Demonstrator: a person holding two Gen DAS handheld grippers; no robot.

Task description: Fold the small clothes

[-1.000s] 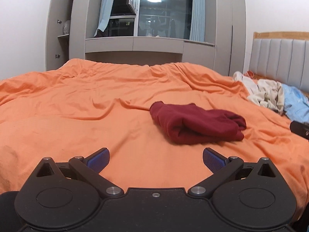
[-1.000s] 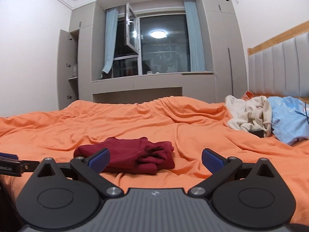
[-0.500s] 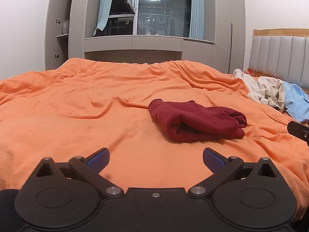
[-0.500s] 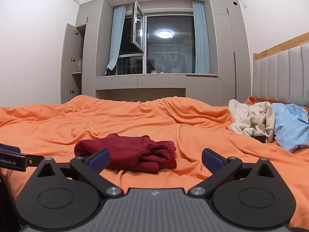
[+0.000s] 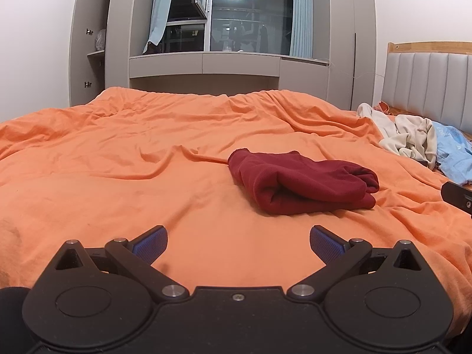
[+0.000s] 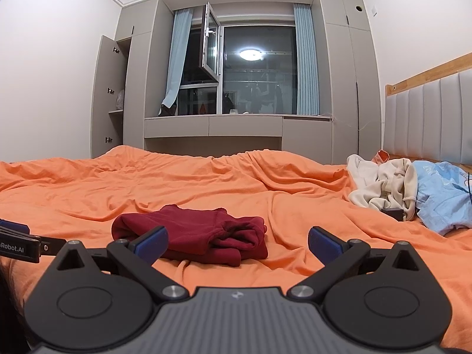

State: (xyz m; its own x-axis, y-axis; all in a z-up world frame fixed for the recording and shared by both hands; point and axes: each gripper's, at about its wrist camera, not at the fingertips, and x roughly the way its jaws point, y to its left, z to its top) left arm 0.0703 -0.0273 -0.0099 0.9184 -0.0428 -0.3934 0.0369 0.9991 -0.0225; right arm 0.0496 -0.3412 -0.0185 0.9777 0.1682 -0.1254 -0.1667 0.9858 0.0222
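The folded dark-red knit garment (image 5: 301, 181) lies on the orange-sheeted bed (image 5: 118, 171). Left hand-held gripper (image 5: 238, 240) and right hand-held gripper (image 6: 237, 240) both hover spread wide, gripping nothing.

The left gripper (image 5: 238, 239) is level and low, its two blue-padded fingers (image 5: 150, 240) spread wide with nothing between them. The right gripper (image 6: 237, 239) sits in the same pose, level, its blue pads (image 6: 323, 243) wide apart and holding nothing. Each gripper shows at the edge of the other's view: the right at the right edge of the left wrist view, the left at the left edge of the right wrist view.
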